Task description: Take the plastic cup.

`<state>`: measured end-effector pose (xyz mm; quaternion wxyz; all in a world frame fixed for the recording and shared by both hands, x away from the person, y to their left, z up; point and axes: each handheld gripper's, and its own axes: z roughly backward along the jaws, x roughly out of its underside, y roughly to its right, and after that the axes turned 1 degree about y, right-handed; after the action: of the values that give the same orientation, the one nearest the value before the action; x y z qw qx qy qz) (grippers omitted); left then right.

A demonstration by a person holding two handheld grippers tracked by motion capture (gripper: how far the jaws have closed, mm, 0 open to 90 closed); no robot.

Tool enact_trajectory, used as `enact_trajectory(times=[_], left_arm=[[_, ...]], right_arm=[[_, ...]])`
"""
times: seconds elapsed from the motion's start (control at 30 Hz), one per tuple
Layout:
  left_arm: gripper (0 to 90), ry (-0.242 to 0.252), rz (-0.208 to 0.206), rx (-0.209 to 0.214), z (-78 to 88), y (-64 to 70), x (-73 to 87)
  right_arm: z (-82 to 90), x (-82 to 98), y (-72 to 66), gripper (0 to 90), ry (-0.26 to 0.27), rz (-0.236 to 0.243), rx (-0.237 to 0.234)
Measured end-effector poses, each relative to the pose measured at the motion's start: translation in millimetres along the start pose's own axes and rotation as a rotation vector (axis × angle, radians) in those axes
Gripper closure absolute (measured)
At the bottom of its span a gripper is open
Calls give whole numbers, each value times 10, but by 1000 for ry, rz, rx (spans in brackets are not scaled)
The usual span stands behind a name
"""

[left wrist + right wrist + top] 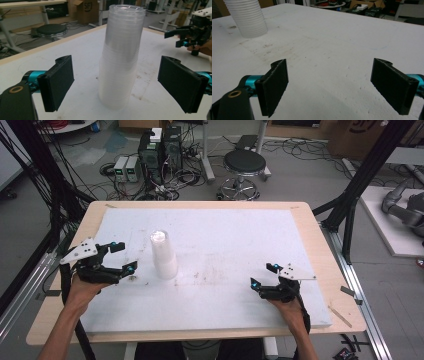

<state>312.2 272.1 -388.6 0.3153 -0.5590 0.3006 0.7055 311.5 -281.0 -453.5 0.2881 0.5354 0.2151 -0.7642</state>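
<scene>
The left claw (123, 256) is spread wide and holds nothing, its jaws apart from the stack of clear cups (163, 254) just beside it. The right claw (263, 275) is also spread and empty, resting low on the desk (225, 230). The stack stands upright left of centre.

The stack of cups (121, 57) is seen to be of translucent, frosted plastic, ribbed by its nested rims. The white board (235, 240) is matt, slightly rough and stained, and is laid on a pale wooden table (320, 245). The left gripper (116, 85) is faced with matt black, finely textured pads (60, 80).
</scene>
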Motion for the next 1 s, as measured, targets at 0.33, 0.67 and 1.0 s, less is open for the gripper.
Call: enact_trajectory(times=[0.33, 0.67, 1.0], left_arm=[[133, -91, -65, 86, -210, -50, -332], [133, -189, -118, 132, -484, -72, -607], [135, -270, -138, 166, -792, -36, -704]], right_arm=[[0, -1, 2, 145, -6, -5, -10], [-4, -2, 13, 145, -4, -3, -12], [1, 0, -1, 145, -7, -6, -11]])
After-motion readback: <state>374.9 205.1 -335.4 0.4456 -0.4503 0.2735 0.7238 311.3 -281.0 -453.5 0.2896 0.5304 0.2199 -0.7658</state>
